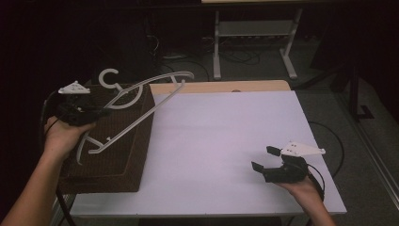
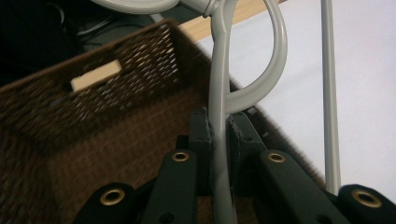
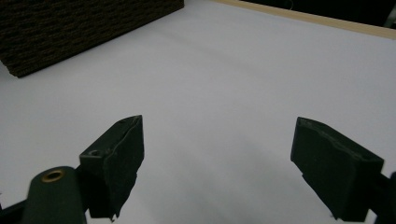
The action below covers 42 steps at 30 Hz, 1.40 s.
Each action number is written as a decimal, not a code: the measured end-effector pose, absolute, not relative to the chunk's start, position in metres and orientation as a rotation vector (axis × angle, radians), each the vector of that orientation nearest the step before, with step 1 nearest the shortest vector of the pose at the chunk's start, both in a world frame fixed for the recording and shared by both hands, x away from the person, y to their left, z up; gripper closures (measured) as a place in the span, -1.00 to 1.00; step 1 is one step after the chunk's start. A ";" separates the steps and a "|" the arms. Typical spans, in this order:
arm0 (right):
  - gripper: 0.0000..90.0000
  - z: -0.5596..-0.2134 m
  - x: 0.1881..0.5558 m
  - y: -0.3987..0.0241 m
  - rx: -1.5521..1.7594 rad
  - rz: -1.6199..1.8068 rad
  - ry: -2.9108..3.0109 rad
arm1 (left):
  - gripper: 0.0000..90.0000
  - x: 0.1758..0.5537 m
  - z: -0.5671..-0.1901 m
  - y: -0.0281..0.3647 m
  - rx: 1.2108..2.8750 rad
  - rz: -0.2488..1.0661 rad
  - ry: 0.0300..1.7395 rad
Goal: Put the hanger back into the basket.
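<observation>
1. High view: the left gripper (image 1: 82,112) has its fingers clamped on one arm of a pale grey plastic clothes hanger (image 1: 136,106). The hanger is held tilted above a dark brown woven wicker basket (image 1: 122,160), with its hook beyond the fingers over the basket's far end and its long straight bar slanting out to the side, towards the white surface (image 1: 226,136). My reading is that the hanger is in mid-carry at the basket, either coming out of it or going into it; the pictures do not settle which.

2. Left gripper view: the fingers (image 2: 201,140) are pressed together on the grey arm of the hanger (image 2: 219,93), which runs straight up between them. A second curve of the hanger loops just past the fingertips, the straight bar stands off to one side, and the basket's inside (image 2: 93,116) lies beneath and beyond.

3. Right gripper view: the right gripper (image 3: 217,163) has its fingers (image 3: 116,158) wide apart with nothing between them, over bare surface, the basket's corner (image 3: 70,28) well beyond them.

4. Next, I judge, the hanger must be kept clear of the basket's rim; the free gripper could steady the bar.
</observation>
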State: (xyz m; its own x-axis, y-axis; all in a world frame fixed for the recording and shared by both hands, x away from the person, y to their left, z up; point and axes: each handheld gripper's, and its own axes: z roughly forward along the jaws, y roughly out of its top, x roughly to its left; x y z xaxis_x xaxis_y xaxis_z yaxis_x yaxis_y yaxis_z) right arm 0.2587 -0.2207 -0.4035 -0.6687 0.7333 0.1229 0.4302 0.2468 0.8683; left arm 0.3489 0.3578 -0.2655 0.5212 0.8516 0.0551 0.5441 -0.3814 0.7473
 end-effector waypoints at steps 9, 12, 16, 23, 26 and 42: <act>-0.63 -0.404 0.259 -0.220 1.078 1.386 2.211 | 0.82 0.341 -0.275 0.398 2.055 0.594 1.214; -0.63 -0.404 0.259 -0.220 1.083 1.386 2.212 | 0.82 0.339 -0.278 0.408 2.044 0.600 1.237; -0.63 -0.404 0.260 -0.220 1.084 1.386 2.209 | 0.82 0.337 -0.281 0.425 2.040 0.619 1.268; -0.63 -0.405 0.260 -0.220 1.100 1.377 2.211 | 0.82 0.338 -0.289 0.452 2.035 0.651 1.320; -0.63 -0.405 0.260 -0.219 1.099 1.374 2.210 | 0.82 0.340 -0.296 0.461 2.054 0.658 1.350; -0.63 -0.406 0.260 -0.220 1.107 1.371 2.211 | 0.82 0.352 -0.314 0.466 2.099 0.656 1.389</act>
